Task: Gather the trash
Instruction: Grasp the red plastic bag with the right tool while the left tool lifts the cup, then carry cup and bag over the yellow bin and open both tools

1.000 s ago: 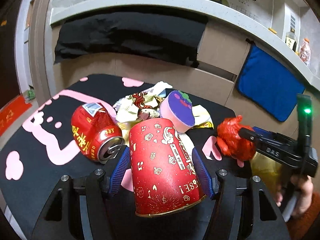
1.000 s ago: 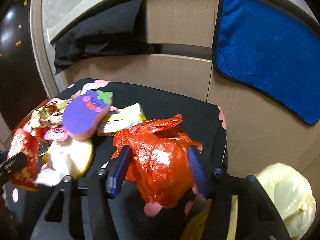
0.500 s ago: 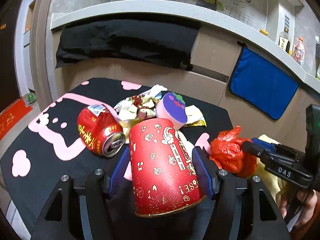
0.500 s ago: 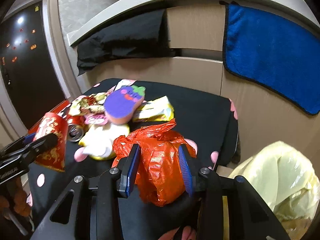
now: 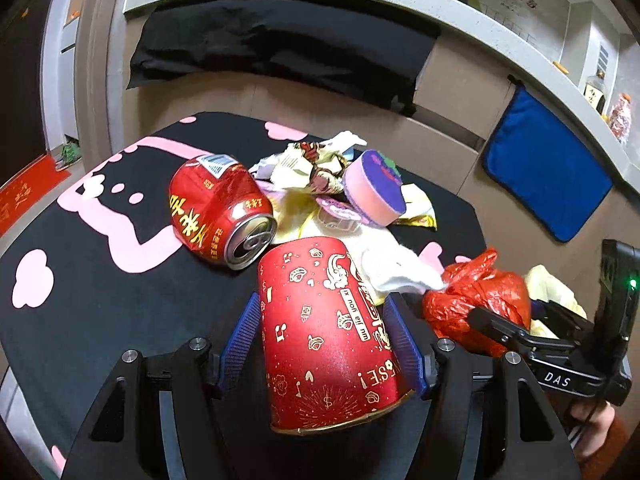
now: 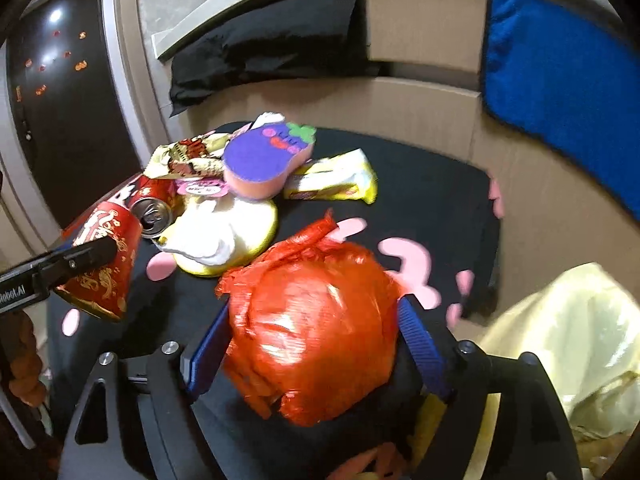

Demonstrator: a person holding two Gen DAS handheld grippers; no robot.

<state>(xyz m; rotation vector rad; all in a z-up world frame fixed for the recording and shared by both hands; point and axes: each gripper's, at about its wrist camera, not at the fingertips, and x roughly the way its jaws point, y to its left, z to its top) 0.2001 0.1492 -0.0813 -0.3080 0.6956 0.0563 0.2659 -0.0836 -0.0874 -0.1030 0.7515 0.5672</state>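
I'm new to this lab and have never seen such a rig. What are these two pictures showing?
A person holds two hand-held grippers, each with a fisheye camera looking along its fingers. One picture is from the left gripper, clamped on a red paper cup. The other is from the right gripper; its jaws have just been opening, with a red plastic bag between them. On the black tablecloth lie a dented red can, a purple sponge and wrappers. A yellow bag sits beside the table.
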